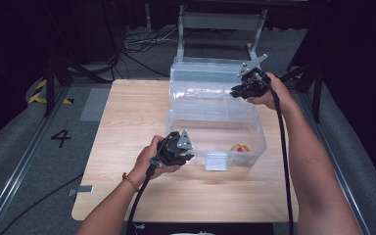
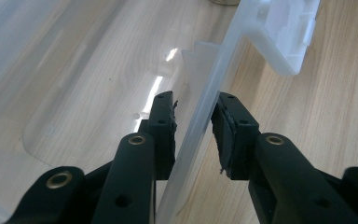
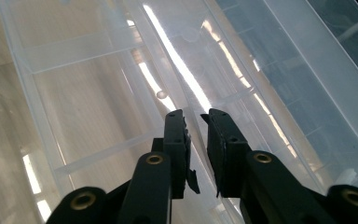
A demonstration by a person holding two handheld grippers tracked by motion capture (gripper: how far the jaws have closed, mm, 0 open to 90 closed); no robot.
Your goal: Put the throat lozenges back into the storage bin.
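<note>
Left tool [image 2: 193, 126] straddles the bin's [image 1: 254, 125] front wall, long axis crosswise.

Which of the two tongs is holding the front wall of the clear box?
The left tongs: they pinch the box's front wall beside its latch. The right tongs are at the raised lid.

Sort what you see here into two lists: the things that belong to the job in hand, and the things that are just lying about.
Part of the job:
- clear plastic box, front wall between the left gripper jaws
- open lid, its edge between the right gripper jaws
- small red and yellow thing inside the box

Lying about:
- cables on the floor
- metal frame behind the table
</note>
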